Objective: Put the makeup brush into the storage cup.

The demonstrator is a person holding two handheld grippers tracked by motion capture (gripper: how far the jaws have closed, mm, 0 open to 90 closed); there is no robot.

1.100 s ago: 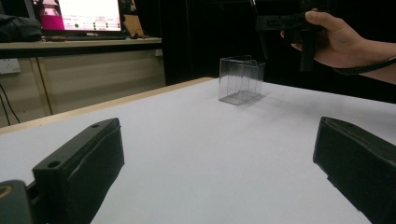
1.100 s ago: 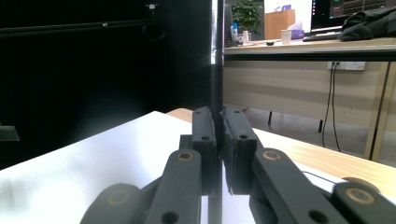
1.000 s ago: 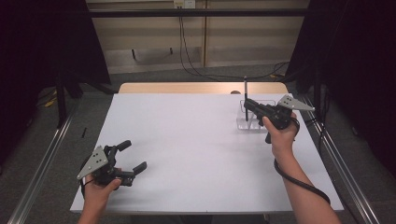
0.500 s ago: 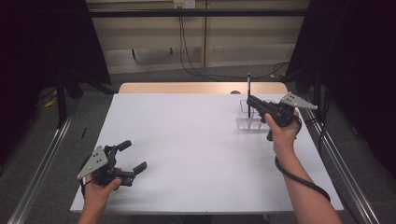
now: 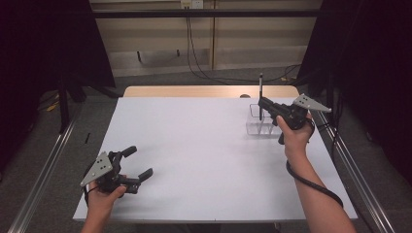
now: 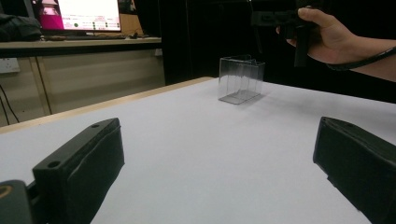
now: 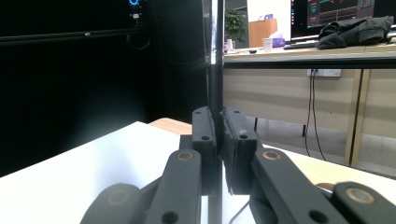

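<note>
Raised slightly, right hand-held gripper point(image 5: 263, 104) clamps a thin black rod point(image 5: 261, 92) upright over the clear box point(image 5: 257, 127) at 2 o'clock; left hand-held gripper point(image 5: 138, 164) gapes empty on the matte white counter point(image 5: 204, 145).

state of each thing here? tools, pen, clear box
left tool: open, nothing between the jaws, held low over the table
right tool: shut on the pen, held above the box
pen: upright, clamped between the jaws, its lower end at the box's open top
box: clear, upright on the table, open at the top, looks empty
</note>
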